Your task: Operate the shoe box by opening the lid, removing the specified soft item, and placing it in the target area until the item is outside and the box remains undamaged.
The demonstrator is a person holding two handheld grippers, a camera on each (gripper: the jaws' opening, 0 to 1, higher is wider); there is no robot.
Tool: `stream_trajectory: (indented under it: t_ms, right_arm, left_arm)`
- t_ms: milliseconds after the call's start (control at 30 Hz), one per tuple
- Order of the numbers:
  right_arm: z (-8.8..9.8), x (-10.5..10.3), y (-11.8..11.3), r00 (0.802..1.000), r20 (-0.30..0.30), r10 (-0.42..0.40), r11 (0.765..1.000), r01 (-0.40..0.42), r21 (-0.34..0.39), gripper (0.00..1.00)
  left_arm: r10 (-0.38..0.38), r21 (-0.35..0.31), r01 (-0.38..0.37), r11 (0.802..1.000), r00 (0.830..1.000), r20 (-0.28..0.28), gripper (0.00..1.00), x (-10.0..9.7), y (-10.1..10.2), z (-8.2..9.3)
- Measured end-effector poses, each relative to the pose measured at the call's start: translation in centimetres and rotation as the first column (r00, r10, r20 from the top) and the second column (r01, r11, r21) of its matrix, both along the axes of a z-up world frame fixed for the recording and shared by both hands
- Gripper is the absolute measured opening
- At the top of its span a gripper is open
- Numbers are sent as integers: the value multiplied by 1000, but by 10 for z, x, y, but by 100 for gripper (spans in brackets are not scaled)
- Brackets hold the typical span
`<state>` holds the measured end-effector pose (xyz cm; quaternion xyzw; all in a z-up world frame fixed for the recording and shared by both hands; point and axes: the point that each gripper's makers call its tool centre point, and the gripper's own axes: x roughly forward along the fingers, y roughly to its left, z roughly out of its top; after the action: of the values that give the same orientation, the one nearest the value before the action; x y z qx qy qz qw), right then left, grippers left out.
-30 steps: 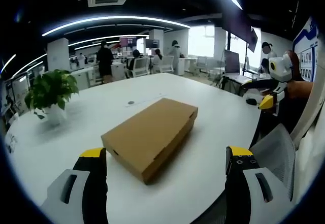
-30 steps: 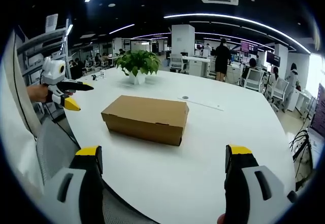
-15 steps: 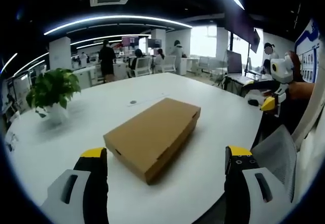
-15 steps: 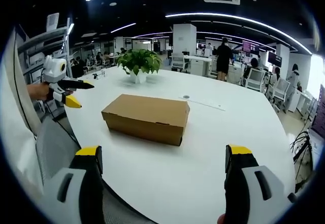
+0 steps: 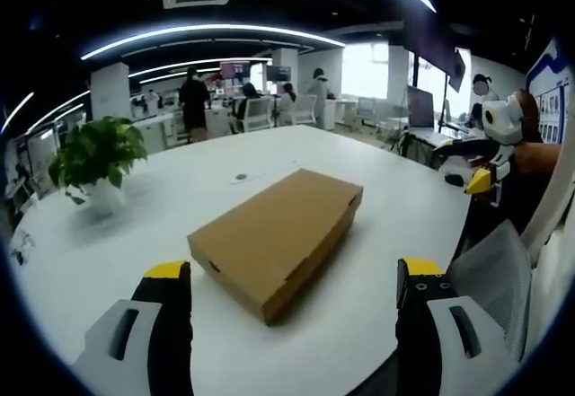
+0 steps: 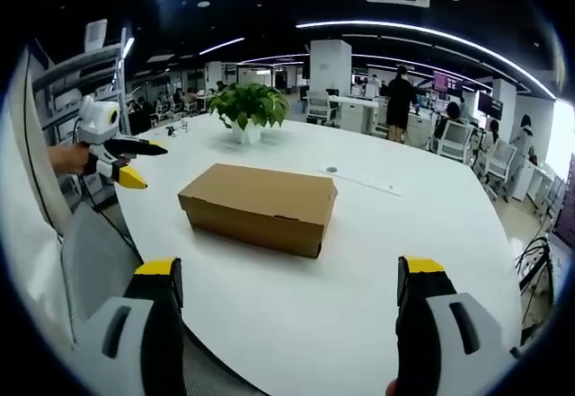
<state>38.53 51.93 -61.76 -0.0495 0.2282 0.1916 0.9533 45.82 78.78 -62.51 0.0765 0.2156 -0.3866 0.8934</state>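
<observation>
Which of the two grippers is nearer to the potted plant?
The left gripper. In the right gripper view it hangs at the table edge on the same side as the potted plant, while the right gripper hangs on the opposite side.

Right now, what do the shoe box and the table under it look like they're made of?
The shoe box looks like plain brown cardboard: matte, unprinted, with crisp folded edges and its lid closed. The table has a smooth white top with a soft sheen, likely laminate or painted board, though the look leaves that open.
</observation>
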Motion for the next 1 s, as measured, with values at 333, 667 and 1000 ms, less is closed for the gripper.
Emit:
stream_trajectory:
  t_ms: [333, 667, 1000]
  right_arm:
    - [-4, 5, -5, 1000, -6, 1, 1000, -1, -4, 95]
    - [-5, 9, -8, 1000, -8, 6, 1000, -6, -7, 95]
    - [-8, 16, -8, 1000, -6, 30, 999, -30, -11, 94]
  left_arm:
    - [5, 4, -5, 1000, 1000, -11, 97, 4, -1, -5]
    - [3, 12, -3, 1000, 1000, -13, 97, 9, -2, -9]
    - [18, 30, -18, 999, 1000, -10, 96, 12, 0, -12]
